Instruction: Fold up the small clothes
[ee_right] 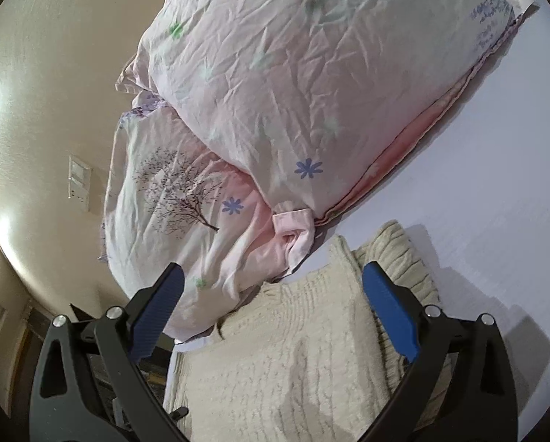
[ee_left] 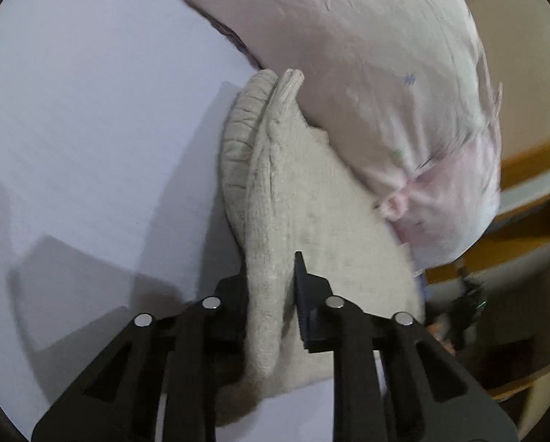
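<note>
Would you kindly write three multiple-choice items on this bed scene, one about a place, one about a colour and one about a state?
1. Where does the cream ribbed knit garment lie?
A. on the white bed sheet beside the pale pink flowered pillow
B. on top of that pillow
C. on a wooden floor

2. What colour are the pads on the right gripper?
A. red
B. blue
C. yellow

3. How does the left gripper stand?
A. wide open above the sheet
B. shut on the knit garment
C. shut on the pillow

Answers: 1 A, the knit rests on the sheet at the pillow's edge; 2 B, both pads show blue; 3 B, knit fabric is pinched between its fingers.
</note>
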{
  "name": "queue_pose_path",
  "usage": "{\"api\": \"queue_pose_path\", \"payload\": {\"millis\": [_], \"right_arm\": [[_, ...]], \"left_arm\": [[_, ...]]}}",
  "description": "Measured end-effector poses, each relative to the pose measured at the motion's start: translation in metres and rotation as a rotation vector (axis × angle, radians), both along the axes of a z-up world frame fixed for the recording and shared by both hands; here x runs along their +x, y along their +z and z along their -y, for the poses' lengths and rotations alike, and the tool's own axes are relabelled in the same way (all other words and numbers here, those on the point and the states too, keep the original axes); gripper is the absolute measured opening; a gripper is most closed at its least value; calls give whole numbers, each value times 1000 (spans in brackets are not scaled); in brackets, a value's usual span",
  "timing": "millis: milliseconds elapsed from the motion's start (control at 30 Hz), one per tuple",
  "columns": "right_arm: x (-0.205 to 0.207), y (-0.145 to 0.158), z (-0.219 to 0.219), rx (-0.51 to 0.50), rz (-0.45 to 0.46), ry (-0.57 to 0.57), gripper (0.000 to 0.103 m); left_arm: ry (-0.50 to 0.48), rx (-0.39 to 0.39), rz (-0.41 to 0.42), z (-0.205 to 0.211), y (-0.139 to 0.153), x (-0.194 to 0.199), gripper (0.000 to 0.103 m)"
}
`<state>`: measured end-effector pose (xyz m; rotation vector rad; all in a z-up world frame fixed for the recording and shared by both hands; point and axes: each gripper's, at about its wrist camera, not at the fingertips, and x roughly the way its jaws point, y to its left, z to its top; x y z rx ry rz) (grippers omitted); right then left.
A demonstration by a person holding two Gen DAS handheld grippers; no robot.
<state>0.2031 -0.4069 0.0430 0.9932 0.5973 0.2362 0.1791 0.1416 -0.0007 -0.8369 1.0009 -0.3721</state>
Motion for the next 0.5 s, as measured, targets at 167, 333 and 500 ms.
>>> {"api": "queue_pose_path", "payload": {"millis": [167,333,500], "right_arm": [[-7,16,10,-19,49,20,97],[-21,33,35,-49,92,-6,97],[-29,30,71,-42,52,-42,99]], "left_arm": [[-127,-67,240,66,80,3,16],[-463,-100,364,226,116,17,16],[-706,-92,196,358,66,43,16]]}}
